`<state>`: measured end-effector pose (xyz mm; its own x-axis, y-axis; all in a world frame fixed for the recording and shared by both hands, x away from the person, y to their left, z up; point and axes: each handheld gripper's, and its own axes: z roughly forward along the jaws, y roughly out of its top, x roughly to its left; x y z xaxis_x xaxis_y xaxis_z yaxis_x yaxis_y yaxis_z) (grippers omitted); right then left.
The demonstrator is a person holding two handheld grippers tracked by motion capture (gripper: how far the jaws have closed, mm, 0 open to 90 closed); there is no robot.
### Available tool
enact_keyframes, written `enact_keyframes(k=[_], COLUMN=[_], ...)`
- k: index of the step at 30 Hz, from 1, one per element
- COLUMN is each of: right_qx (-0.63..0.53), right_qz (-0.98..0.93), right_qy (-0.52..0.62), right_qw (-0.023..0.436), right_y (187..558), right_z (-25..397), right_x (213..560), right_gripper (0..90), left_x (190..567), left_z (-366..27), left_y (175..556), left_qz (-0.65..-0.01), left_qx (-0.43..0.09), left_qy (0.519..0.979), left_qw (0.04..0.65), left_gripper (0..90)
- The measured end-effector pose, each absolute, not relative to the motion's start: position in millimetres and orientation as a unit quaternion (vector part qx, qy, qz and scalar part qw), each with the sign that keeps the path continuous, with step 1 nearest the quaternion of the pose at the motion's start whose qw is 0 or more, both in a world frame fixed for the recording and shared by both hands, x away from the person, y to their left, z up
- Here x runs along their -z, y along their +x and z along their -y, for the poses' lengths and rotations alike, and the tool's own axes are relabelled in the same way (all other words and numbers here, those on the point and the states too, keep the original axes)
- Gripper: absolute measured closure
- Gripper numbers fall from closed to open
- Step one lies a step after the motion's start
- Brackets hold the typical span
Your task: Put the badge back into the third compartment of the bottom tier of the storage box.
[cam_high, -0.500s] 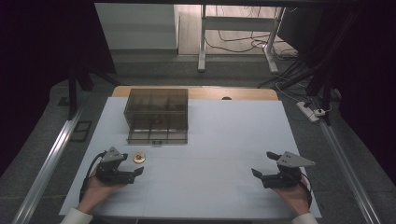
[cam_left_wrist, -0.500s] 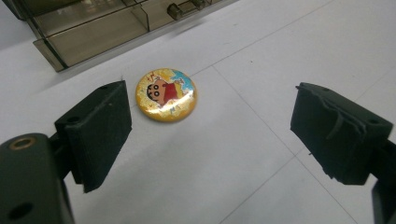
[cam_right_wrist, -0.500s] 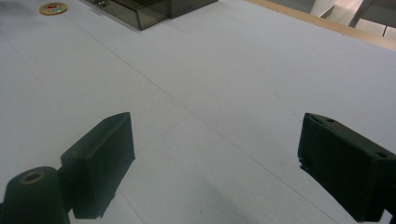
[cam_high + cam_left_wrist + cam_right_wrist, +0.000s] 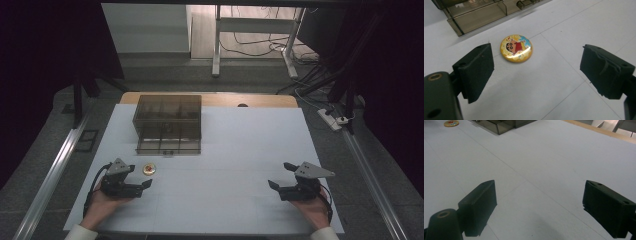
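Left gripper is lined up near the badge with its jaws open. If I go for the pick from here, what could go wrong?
The badge is a low dome lying flat on the smooth white table, so the pads may slide over its edge or push it away. It sits ahead of the left gripper, nearer one jaw, so closing now could miss. The smoky plastic organizer box is close behind it; overshooting could bump it.

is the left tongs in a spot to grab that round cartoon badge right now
Probably yes. The left tongs are open and the badge lies flat on the white table just ahead of the jaws, slightly toward one of them, with nothing between; the smoky box sits farther back.
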<state>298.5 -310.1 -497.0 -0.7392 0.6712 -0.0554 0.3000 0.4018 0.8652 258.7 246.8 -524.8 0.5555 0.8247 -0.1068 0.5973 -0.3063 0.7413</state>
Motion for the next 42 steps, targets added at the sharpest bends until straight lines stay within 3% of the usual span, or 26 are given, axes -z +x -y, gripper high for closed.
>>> enact_keyframes(k=[23, 42], right_qx=[-0.463, -0.448], right_qz=[-0.815, -0.822], right_qy=[0.293, 0.292], right_qw=[0.192, 0.195], right_y=[306, 307], right_z=[304, 302], right_x=[500, 503], right_gripper=[12.5, 12.6], left_x=[512, 503], left_z=[-258, -242], left_y=[255, 278], left_qz=[-0.448, -0.436], left_qx=[-0.161, -0.149], left_qy=[0.78, 0.801], left_qw=[0.406, 0.381], left_gripper=[11.5, 12.2])
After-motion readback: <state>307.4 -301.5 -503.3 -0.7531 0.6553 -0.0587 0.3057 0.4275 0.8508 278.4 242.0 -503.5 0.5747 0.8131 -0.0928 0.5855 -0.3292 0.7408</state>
